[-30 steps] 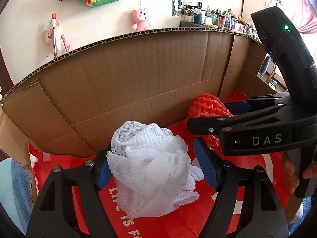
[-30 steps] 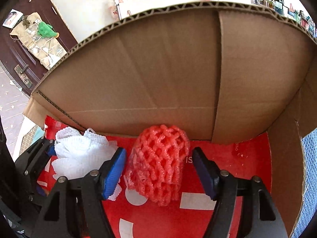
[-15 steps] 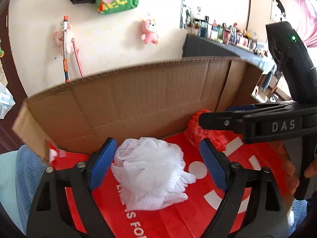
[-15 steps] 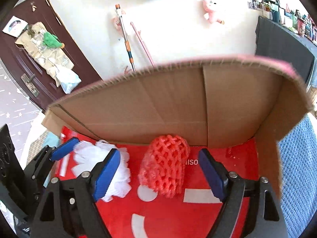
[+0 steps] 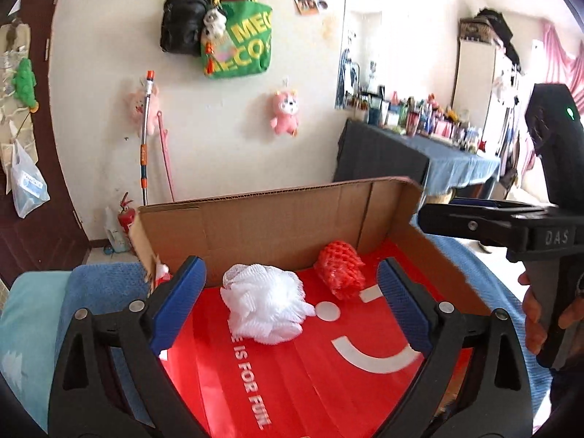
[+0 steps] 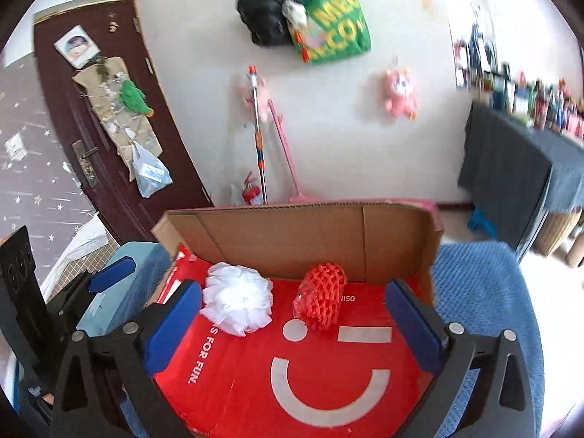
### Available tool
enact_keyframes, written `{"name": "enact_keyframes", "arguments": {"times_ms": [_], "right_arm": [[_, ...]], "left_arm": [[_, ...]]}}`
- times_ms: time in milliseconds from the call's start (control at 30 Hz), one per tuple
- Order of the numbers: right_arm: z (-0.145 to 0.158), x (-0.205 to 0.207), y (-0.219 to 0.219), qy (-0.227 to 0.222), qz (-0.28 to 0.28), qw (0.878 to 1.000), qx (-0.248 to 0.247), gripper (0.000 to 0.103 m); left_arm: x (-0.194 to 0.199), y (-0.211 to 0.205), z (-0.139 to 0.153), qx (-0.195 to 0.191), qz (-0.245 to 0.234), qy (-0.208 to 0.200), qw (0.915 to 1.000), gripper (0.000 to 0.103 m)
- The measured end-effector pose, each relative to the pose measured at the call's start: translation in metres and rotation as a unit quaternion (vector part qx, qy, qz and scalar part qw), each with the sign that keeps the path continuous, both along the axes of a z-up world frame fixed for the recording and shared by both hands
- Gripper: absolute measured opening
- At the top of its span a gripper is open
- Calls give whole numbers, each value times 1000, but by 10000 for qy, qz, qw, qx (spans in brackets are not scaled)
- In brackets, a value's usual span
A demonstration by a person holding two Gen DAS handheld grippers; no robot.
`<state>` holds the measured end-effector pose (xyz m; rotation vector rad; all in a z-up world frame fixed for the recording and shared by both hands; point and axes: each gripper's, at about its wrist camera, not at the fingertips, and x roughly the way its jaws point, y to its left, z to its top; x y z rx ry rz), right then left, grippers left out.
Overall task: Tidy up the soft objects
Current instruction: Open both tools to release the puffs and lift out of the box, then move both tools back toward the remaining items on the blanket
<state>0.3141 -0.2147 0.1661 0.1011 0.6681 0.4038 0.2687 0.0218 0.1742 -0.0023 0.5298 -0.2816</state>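
The white mesh puff [image 5: 264, 303] and red foam net [image 6: 322, 299] are seen lying apart on the red floor of the cardboard box [image 5: 284, 219]. Both are framed beyond the opening, empty jaws of the left gripper [image 5: 292, 303] and right gripper [image 6: 292, 325], untouched.

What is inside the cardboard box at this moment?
Inside the cardboard box, on its red printed floor, lie a white mesh pouf and a red foam net, side by side near the back wall. The near corners are hidden behind the gripper frames.
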Motion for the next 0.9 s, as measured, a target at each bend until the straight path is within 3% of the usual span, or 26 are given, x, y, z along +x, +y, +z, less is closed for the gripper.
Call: {"name": "enact_keyframes", "arguments": {"times_ms": [467,633,900], "right_arm": [[21,-136,-4,-1265,42,9919,-63,103],[17,-186,-4,-1672,12,9859,-97,103],[-18,-248,-2,-2182,-324,9748,-340,103]], "left_arm": [[-130,3,23,-343,295,-1036,9936,103],[-171,-2,18,-106,527,-1411,9885,103],[-218,-1,-14,-303,634,-1360,9882,103]]}}
